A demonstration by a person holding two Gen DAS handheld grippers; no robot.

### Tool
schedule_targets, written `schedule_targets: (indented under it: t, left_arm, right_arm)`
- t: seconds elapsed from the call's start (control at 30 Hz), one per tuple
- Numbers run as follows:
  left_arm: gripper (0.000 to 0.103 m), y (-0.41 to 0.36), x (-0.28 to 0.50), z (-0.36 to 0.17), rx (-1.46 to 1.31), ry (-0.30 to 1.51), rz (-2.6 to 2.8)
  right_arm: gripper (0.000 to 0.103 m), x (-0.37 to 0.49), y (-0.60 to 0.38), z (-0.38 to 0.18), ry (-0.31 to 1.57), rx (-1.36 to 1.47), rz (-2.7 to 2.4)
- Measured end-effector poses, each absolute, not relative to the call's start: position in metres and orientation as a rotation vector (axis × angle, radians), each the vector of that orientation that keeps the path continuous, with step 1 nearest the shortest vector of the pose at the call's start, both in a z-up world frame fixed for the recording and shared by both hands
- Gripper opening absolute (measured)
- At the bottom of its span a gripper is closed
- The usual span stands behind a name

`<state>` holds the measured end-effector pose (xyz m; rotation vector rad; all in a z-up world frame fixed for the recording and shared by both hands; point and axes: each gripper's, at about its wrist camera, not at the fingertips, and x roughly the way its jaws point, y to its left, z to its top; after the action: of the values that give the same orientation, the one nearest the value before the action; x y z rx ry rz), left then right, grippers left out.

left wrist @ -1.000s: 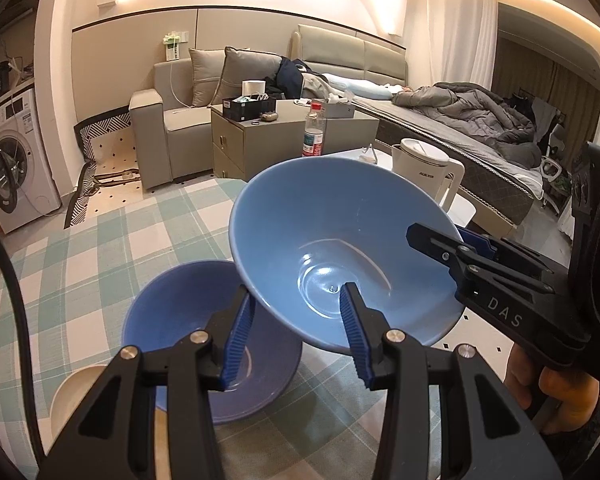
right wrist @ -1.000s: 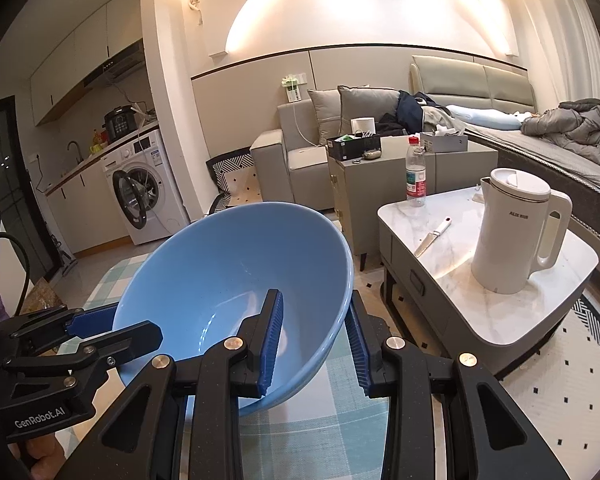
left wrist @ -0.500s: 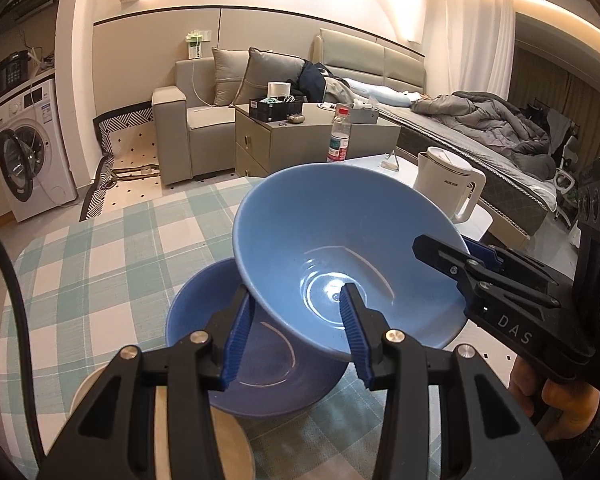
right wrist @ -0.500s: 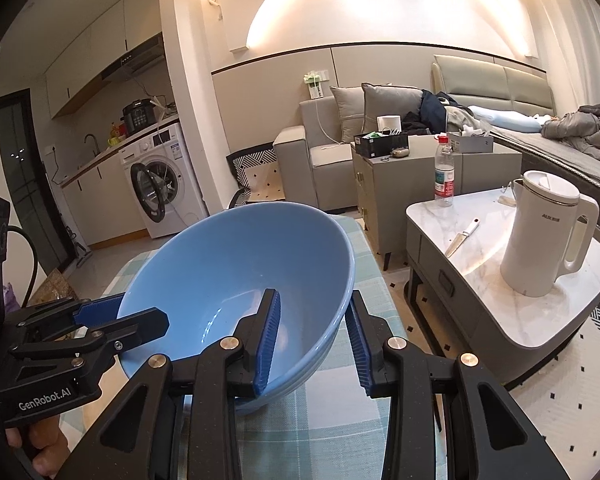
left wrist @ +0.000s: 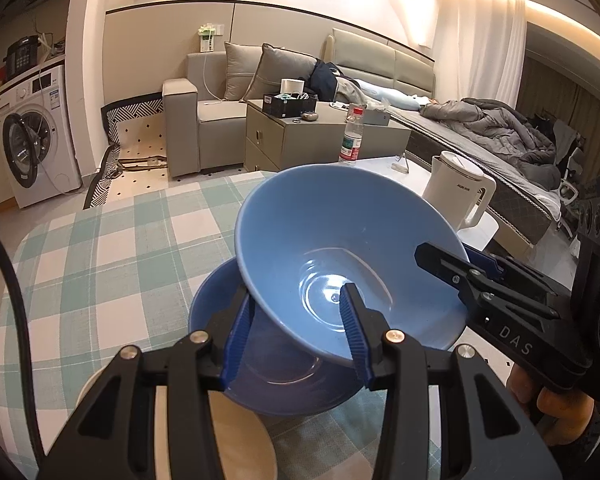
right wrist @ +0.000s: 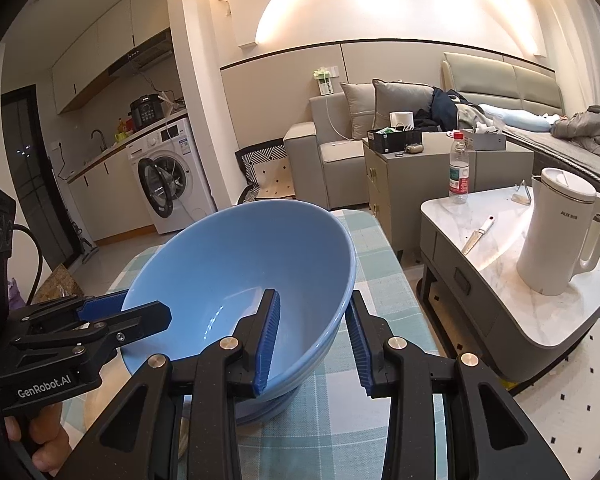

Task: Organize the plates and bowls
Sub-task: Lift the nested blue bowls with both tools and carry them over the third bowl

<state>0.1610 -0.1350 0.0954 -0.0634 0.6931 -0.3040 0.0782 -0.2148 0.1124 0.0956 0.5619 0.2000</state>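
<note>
Both grippers' jaws straddle the tilted light blue bowl's (left wrist: pixel 340 264) rim, partly open, above a darker bowl (left wrist: pixel 268 376).

A light blue bowl (left wrist: pixel 340 264) tilts above a darker blue bowl (left wrist: pixel 268 376), its lower side dipping inside. The darker bowl sits on the checked tablecloth (left wrist: pixel 100 264), beside a cream plate (left wrist: pixel 240 440) near the table's front edge.

Far left: a white washing machine (right wrist: pixel 172 192) with door open, a black cooker (right wrist: pixel 145 111) on top. Far centre: a grey sofa (left wrist: pixel 212 112) with two cushions. On the right: a marble side table (right wrist: pixel 496 248) carrying a white kettle (right wrist: pixel 560 232), a water bottle (right wrist: pixel 459 174) and a knife (right wrist: pixel 477 235). Under everything near: a green checked cloth (left wrist: pixel 100 264) on the desk.
</note>
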Motion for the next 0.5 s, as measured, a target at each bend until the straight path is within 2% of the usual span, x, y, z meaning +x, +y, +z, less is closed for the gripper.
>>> schedule_targets:
  t: [0.5]
  left_arm:
    - [0.043, -0.118, 0.162, 0.086, -0.048, 0.708, -0.256]
  right_arm:
    - [0.034, 0.087, -0.198, 0.101, 0.598, 0.068, 0.259]
